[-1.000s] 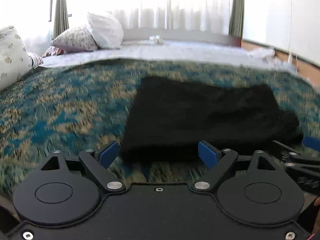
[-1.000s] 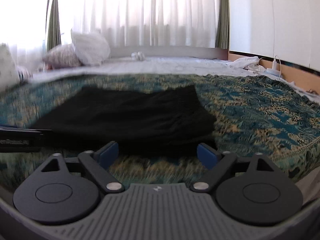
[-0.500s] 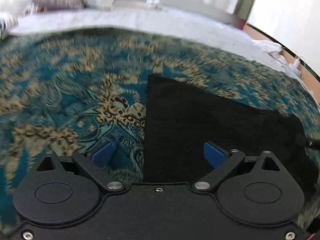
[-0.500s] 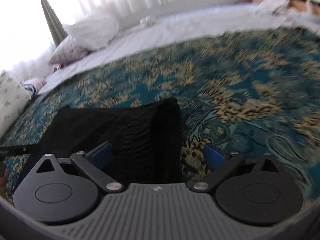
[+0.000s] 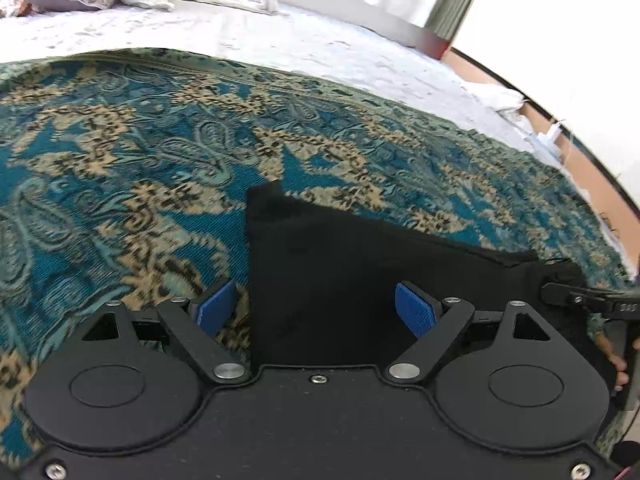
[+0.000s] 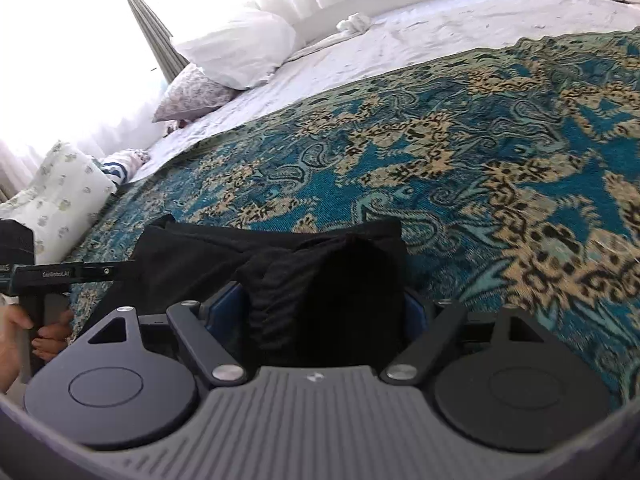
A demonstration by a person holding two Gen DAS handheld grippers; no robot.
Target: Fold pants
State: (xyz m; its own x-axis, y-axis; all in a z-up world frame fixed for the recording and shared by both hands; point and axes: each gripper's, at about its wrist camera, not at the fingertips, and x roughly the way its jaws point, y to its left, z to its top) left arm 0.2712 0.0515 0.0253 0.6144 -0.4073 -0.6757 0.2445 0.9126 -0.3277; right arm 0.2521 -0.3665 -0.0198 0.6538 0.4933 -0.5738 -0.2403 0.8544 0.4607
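Observation:
The folded black pants [image 5: 360, 272] lie on a blue and tan patterned bedspread [image 5: 140, 168]. My left gripper [image 5: 316, 308] is open, low over the pants' near left edge, with the cloth edge lying between the blue pads. In the right wrist view the pants [image 6: 320, 280] bunch up between the fingers of my right gripper [image 6: 324, 308], whose jaws stand wide apart around the right end of the pants. The right gripper's side shows at the right edge of the left wrist view [image 5: 592, 300]. The left gripper's side shows at the left in the right wrist view [image 6: 68, 272].
A white sheet [image 5: 260, 36] covers the far part of the bed. Pillows [image 6: 236, 48] lie at the head, with a floral one [image 6: 60, 196] near the left side. Curtains and a wooden edge [image 5: 560, 152] border the bed.
Both grippers have dropped and moved forward onto the pants. The left one now straddles the left edge. Cloth has bunched up between the right one's fingers.

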